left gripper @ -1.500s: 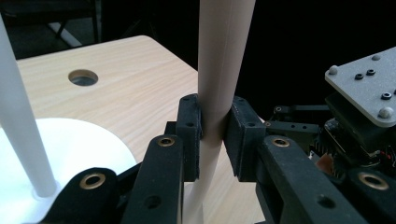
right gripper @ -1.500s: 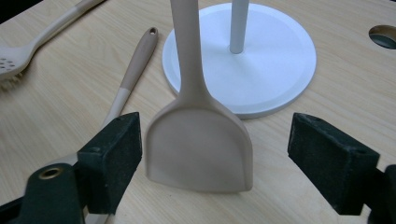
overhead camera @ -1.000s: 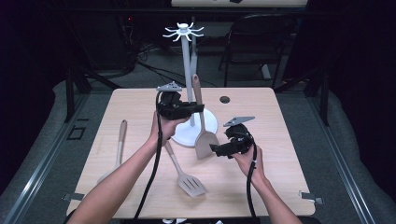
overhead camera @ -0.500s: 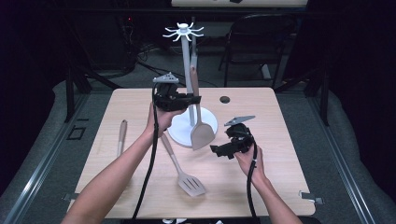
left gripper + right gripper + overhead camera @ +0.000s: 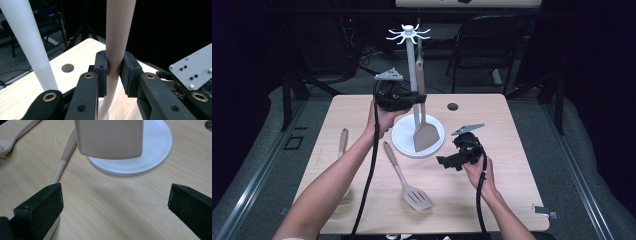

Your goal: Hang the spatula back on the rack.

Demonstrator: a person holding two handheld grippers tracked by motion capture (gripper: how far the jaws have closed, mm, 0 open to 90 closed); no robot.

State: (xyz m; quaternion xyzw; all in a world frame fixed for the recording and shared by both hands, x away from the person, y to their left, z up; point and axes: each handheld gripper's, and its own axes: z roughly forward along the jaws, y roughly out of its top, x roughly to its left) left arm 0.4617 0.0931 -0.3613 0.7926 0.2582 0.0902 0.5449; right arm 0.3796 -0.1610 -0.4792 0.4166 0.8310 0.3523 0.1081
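A beige solid spatula (image 5: 426,136) hangs upright, blade down, just over the base of the white utensil stand (image 5: 404,137). My left gripper (image 5: 417,99) is shut on its handle (image 5: 120,30), right next to the stand's pole (image 5: 27,42). The hooks (image 5: 408,34) fan out at the pole's top, above the handle's end. My right gripper (image 5: 447,162) sits low over the table, right of the base. It is open, its jaws have just opened a little wider, and nothing lies between its fingers (image 5: 42,205). The spatula blade (image 5: 110,137) hangs ahead of it.
A slotted spatula (image 5: 404,182) lies on the wooden table (image 5: 512,150) in front of the stand, its handle (image 5: 66,157) reaching toward the base. Another beige utensil (image 5: 343,142) lies at the left, partly under the left forearm. A round hole (image 5: 452,106) is behind the stand.
The left gripper has lifted the spatula up alongside the pole, so its blade has risen off the base. The right hand has stayed put.
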